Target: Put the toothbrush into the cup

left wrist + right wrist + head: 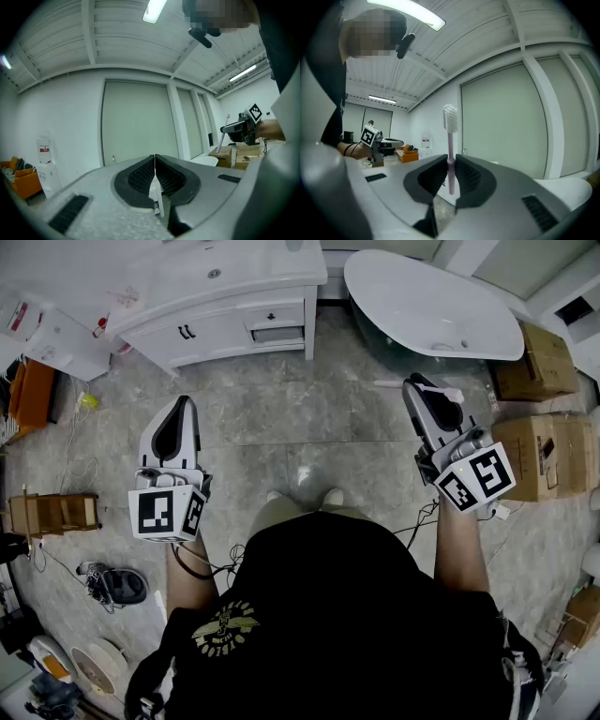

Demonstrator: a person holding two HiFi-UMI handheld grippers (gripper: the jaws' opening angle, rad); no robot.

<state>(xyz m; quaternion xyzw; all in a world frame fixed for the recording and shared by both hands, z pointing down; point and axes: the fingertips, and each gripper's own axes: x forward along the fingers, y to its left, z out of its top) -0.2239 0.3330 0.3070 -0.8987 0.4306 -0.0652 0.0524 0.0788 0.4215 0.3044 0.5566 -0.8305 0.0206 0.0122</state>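
Note:
A pink-handled toothbrush [450, 140] with white bristles stands upright between the pads of my right gripper [451, 161], which is shut on its handle. In the head view the toothbrush [386, 383] sticks out sideways across the tip of that right gripper [415, 385], held level at the right, in front of the person. My left gripper [178, 407] is held level at the left. In the left gripper view its jaws [154, 157] are shut with nothing between them. No cup shows in any view.
A white vanity cabinet [225, 320] with a basin stands ahead at the left and a white bathtub [431, 306] ahead at the right. Cardboard boxes [544, 456] line the right side. A wooden rack [56, 512], cables and small devices lie on the tiled floor at left.

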